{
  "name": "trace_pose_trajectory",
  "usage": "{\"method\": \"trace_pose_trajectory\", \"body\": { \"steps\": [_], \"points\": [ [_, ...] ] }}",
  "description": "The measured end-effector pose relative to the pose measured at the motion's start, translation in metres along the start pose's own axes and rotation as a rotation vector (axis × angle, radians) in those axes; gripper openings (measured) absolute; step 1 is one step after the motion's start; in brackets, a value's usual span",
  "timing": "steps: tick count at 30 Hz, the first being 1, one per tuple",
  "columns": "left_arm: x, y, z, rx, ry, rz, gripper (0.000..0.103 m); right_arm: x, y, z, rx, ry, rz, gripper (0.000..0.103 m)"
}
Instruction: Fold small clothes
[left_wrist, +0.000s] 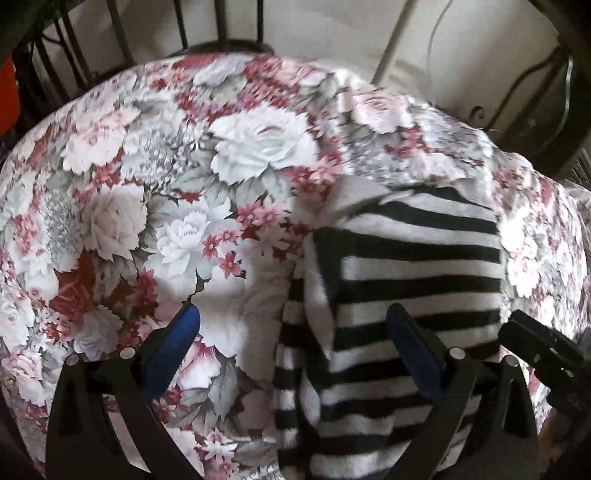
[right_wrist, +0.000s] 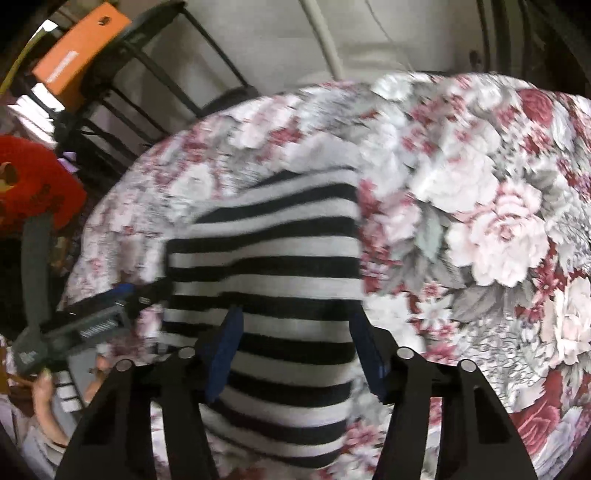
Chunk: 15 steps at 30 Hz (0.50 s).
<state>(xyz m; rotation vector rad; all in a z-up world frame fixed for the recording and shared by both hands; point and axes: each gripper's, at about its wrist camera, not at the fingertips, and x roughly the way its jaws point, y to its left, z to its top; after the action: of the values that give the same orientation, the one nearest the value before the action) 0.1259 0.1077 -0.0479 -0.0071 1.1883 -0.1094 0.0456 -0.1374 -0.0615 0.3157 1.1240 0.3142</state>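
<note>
A black-and-white striped garment (left_wrist: 406, 266) lies partly folded on a floral cloth (left_wrist: 184, 184). My left gripper (left_wrist: 291, 325) is open just above it, its left pad over the floral cloth and its right pad over the stripes. The right gripper's body (left_wrist: 535, 350) shows at the garment's right edge in this view. In the right wrist view the striped garment (right_wrist: 280, 258) fills the middle, and my right gripper (right_wrist: 295, 328) is open with both blue pads astride its near part. The left gripper (right_wrist: 92, 321) shows at the garment's left edge.
The floral cloth (right_wrist: 480, 221) covers a rounded table. Dark metal chair frames (left_wrist: 221, 26) stand behind it by a pale wall. An orange box (right_wrist: 77, 55) and a red item (right_wrist: 40, 181) sit at the far left. A hand (right_wrist: 48, 398) holds the left gripper.
</note>
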Motion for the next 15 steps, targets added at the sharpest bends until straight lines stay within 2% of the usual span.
{"method": "trace_pose_trajectory", "body": {
  "steps": [5,15],
  "points": [
    [-0.007,-0.013,-0.003,0.068,-0.018,0.011,0.098,-0.008,0.012,0.000,0.027,0.011,0.121,0.053],
    [0.001,-0.023,-0.018,0.121,0.033,0.052,0.098,0.010,0.001,-0.005,0.141,0.081,0.223,0.053]
  ]
}}
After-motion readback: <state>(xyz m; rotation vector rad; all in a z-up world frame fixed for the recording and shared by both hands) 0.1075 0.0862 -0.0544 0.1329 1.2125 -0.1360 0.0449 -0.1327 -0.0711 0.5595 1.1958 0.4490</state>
